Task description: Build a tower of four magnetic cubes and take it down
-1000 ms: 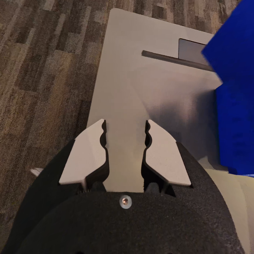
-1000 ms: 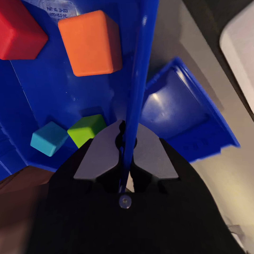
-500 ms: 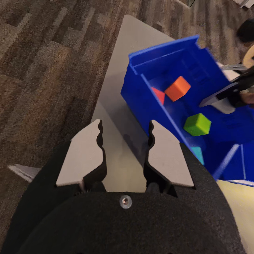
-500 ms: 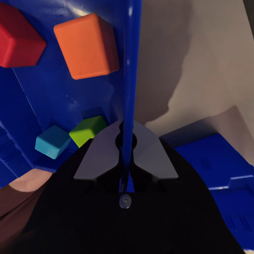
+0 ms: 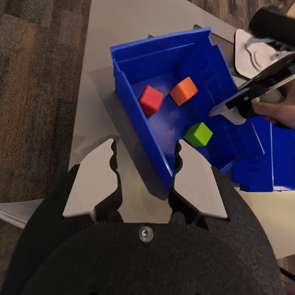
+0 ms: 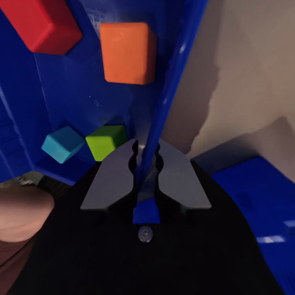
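So there are four loose cubes on the floor of the blue bin (image 5: 127,89), none stacked: red cube (image 5: 150,99), orange cube (image 5: 183,90), green cube (image 5: 198,134) and teal cube (image 6: 62,143), which sits just beside the green one.

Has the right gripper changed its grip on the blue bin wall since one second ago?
Yes. The right gripper has opened slightly; small gaps now flank the blue bin wall it clamped.

Dim warm light, motion blur, wide-angle edge distortion, soft shadows
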`<state>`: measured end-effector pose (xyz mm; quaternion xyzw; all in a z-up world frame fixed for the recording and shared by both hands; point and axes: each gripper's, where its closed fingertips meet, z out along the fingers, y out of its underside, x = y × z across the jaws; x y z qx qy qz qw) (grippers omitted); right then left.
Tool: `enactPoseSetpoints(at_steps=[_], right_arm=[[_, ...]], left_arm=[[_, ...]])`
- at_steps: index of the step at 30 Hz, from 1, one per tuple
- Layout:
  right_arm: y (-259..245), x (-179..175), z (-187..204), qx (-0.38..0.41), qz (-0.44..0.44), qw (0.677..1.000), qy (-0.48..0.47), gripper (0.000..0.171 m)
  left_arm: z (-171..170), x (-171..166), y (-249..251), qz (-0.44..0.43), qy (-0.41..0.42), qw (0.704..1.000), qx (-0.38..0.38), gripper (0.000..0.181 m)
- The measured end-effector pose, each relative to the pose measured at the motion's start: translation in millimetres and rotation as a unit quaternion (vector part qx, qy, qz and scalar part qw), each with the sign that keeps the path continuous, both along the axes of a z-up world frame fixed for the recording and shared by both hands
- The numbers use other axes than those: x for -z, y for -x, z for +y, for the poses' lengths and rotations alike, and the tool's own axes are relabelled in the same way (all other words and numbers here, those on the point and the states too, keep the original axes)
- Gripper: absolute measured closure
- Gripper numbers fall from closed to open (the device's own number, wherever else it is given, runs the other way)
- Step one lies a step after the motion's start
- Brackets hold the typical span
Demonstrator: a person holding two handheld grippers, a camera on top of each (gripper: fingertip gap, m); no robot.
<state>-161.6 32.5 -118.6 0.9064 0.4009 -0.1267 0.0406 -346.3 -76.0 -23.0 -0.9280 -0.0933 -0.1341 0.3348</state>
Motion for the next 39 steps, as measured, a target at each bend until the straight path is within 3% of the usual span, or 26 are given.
enactPoseSetpoints(at_steps=[4,8,11,13,16,21,30,39], right_arm=[[-9.6,-44.3,28.7,-0.01,0.035,0.989,-0.14,0.13],[-34.4,-106.9,35.4,-0.037,0.068,0.96,-0.27,0.129],[-61.9,-137.3,20.5,-0.049,0.1,0.948,-0.297,0.129],[-81.5,-147.3,4.6,-0.049,0.13,0.948,-0.288,0.129],[-117.2,-148.5,-16.7,-0.053,0.144,0.949,-0.274,0.129],[-181.2,-131.1,-32.2,-0.032,0.122,0.956,-0.265,0.129],[-247.6,-105.7,-52.1,-0.005,0.097,0.963,-0.252,0.128],[-288.2,-78.9,-54.2,0.01,0.072,0.971,-0.229,0.129]], left_arm=[[5.5,16.8,-8.2,0.031,0.05,0.998,0.011,0.109],[7.2,39.5,-17.1,0.038,0.105,0.993,0.03,0.109],[1.5,59.6,-8.7,0.071,0.162,0.984,0.022,0.118],[1.9,64.9,-14.5,0.049,0.176,0.983,0.029,0.12],[2.4,64.0,-22.1,0.027,0.174,0.984,0.039,0.136],[0.6,63.5,-26.8,0.03,0.184,0.982,0.044,0.144],[2.5,84.9,-30.5,0.159,0.271,0.947,0.064,0.145],[23.9,83.7,-12.4,0.162,0.209,0.962,0.069,0.168]])
